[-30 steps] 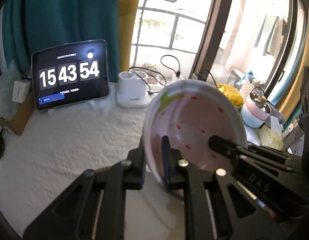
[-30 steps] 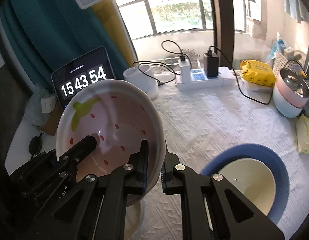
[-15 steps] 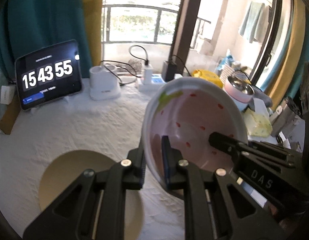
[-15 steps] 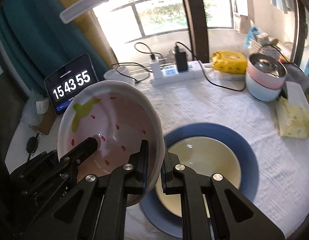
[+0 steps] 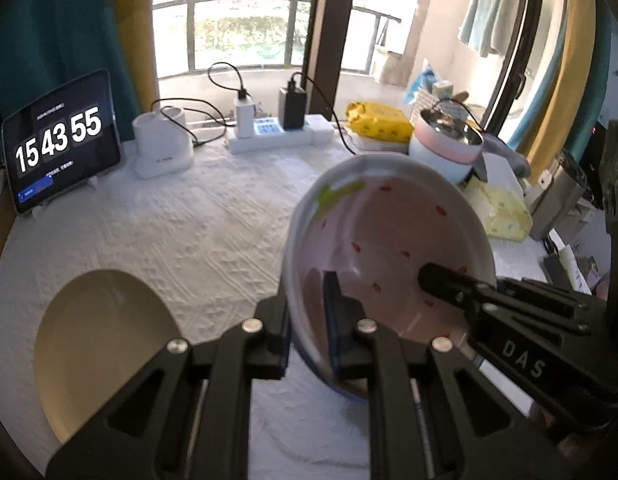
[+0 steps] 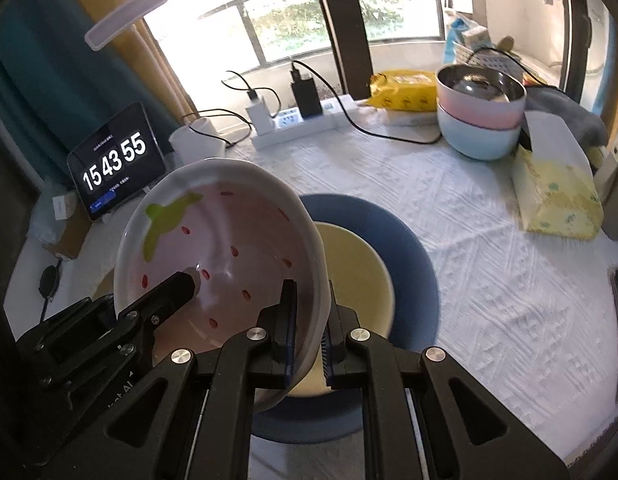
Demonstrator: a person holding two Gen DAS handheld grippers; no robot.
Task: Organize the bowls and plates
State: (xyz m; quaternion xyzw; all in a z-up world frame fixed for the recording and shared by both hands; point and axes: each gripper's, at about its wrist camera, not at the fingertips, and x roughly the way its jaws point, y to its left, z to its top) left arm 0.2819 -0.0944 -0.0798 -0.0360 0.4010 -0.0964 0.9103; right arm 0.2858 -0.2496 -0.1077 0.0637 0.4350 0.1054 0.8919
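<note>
A pink strawberry-pattern bowl point(image 5: 389, 248) is held tilted in the air by both grippers. My left gripper point(image 5: 309, 320) is shut on its left rim. My right gripper point(image 6: 309, 328) is shut on its right rim in the right wrist view, where the bowl point(image 6: 229, 248) hangs over a cream bowl point(image 6: 357, 276) resting on a blue plate point(image 6: 405, 248). A cream plate point(image 5: 97, 344) lies on the white cloth at the lower left of the left wrist view. Each gripper shows in the other's view, its finger reaching inside the bowl.
A tablet clock point(image 5: 61, 140), a white lamp base point(image 5: 161, 148) and a power strip point(image 5: 277, 132) with cables stand at the back. Stacked pink and blue bowls point(image 6: 481, 120), a yellow packet point(image 6: 405, 88) and a tissue pack point(image 6: 557, 192) sit at the right.
Both grippers carried the strawberry bowl to the right, over the cream bowl and blue plate. The cream plate came into the left wrist view at lower left.
</note>
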